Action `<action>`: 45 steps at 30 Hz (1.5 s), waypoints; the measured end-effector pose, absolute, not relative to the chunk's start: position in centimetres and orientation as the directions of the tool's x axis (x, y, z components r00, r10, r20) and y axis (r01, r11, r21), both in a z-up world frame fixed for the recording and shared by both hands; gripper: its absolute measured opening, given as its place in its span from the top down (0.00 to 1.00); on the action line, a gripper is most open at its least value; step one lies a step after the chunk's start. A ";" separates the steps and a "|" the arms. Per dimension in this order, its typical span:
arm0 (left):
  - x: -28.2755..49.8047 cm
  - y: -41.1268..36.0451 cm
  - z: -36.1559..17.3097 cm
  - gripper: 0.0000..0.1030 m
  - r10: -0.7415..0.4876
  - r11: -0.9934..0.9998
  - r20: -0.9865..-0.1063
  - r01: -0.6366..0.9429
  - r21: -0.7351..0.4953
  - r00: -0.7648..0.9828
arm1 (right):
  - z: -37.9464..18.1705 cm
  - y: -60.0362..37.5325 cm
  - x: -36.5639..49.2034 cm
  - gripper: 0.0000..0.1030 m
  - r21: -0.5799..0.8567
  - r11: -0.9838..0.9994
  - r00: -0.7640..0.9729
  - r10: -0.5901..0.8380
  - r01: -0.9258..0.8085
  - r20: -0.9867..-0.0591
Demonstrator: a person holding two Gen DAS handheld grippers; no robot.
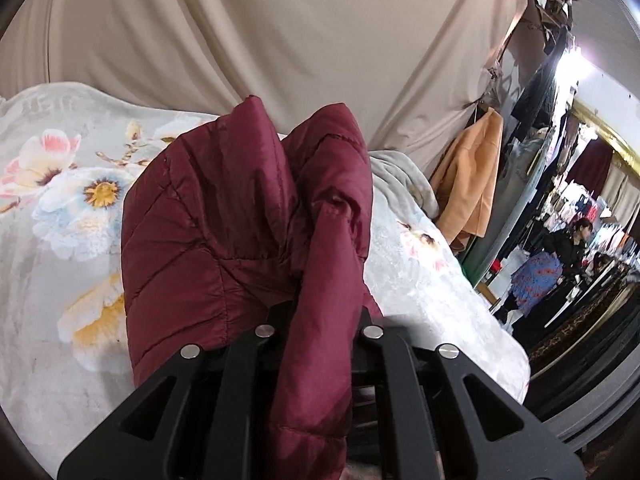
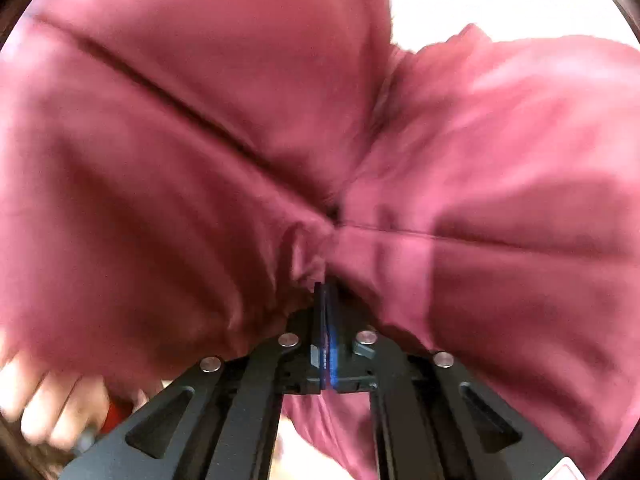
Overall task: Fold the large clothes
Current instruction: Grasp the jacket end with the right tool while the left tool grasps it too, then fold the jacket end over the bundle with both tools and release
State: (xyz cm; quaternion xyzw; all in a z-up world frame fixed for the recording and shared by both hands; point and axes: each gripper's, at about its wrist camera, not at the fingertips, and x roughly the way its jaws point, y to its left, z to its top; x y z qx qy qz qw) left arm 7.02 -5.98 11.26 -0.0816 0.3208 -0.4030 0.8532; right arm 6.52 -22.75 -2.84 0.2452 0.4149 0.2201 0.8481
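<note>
A maroon quilted jacket is lifted above a floral blanket on the bed. My left gripper is shut on a bunched fold of the jacket, which drapes down over its fingers and hides the tips. In the right wrist view the same jacket fills nearly the whole frame, blurred. My right gripper is shut on a gathered point of the jacket, its pads pressed together with cloth pinched at the tips.
A beige curtain hangs behind the bed. An orange garment hangs at the bed's right edge. Beyond it are clothing racks and a person standing in the aisle. A hand shows at lower left in the right wrist view.
</note>
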 end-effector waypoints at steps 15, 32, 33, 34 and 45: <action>5.8 -16.1 7.4 0.90 -0.715 0.625 -0.609 0.705 -0.336 0.343 | -5.4 -33.3 2.7 0.96 0.568 0.816 0.677 0.357 0.108 -0.643; 5.9 -24.0 2.2 0.63 -0.645 0.642 -0.723 0.688 -0.338 0.247 | 0.6 -37.8 -6.1 0.88 0.563 0.804 0.812 0.193 0.191 -0.551; 5.7 -22.9 3.5 0.62 -0.679 0.625 -0.696 0.682 -0.380 0.234 | 0.8 -37.8 -6.9 0.87 0.551 0.813 0.816 0.184 0.187 -0.548; 5.4 -21.6 4.9 0.57 -0.710 0.605 -0.663 0.686 -0.404 0.236 | 1.6 -37.7 -7.3 0.81 0.534 0.826 0.821 0.172 0.181 -0.545; 3.4 -10.0 9.4 0.28 -0.590 0.772 -0.600 0.596 -0.223 0.540 | 6.3 -27.8 -6.9 0.41 0.376 0.921 0.838 0.283 -0.102 -0.467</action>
